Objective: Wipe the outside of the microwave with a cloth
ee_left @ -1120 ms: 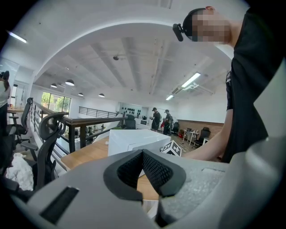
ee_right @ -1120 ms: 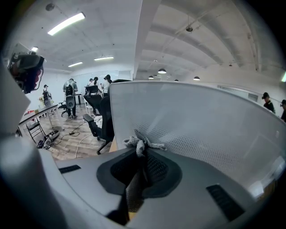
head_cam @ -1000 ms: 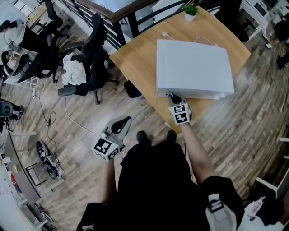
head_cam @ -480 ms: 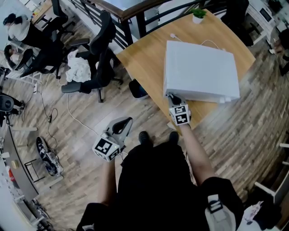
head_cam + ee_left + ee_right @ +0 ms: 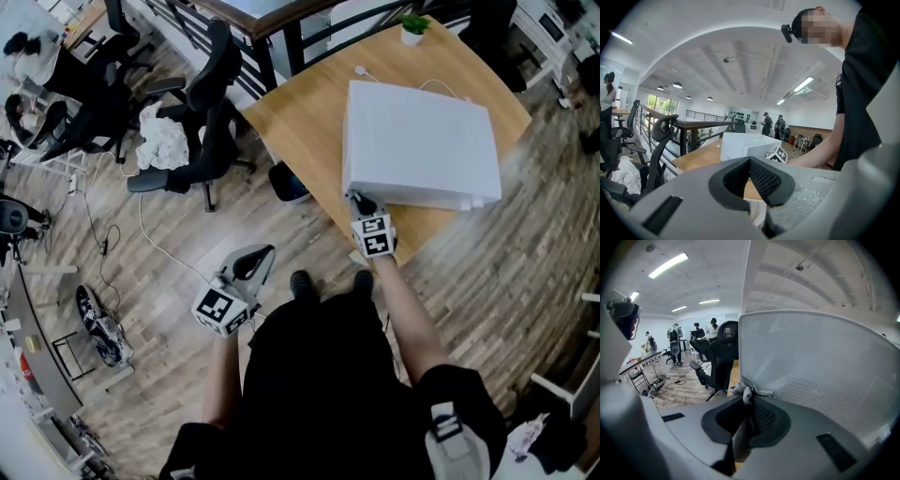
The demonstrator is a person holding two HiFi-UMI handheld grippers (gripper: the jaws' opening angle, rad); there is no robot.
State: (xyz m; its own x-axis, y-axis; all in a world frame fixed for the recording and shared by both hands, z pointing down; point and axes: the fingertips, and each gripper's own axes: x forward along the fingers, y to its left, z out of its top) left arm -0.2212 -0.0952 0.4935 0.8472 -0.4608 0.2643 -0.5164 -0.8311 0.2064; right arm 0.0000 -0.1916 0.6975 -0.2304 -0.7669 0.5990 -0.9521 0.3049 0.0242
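A white microwave point(image 5: 417, 141) stands on a wooden table point(image 5: 300, 122). My right gripper point(image 5: 359, 199) is at the microwave's near side by its left corner, shut on a grey cloth point(image 5: 747, 392). The bunched cloth lies against the microwave's white dotted panel point(image 5: 825, 380). My left gripper point(image 5: 258, 255) hangs apart over the floor to the left of the table, shut with nothing between its jaws. From the left gripper view, the microwave point(image 5: 740, 143) shows beyond the jaws, with the right gripper's marker cube point(image 5: 777, 153) in front of it.
A black office chair point(image 5: 211, 103) with a white garment point(image 5: 159, 141) beside it stands left of the table. A small potted plant point(image 5: 412, 28) and a white cable point(image 5: 361, 71) sit at the table's far edge. A dark railing point(image 5: 281, 28) runs behind. Cables and shoes lie on the floor.
The head view has shifted slightly. The right gripper stays at the microwave's near-left corner with the cloth, and the left gripper has not visibly moved.
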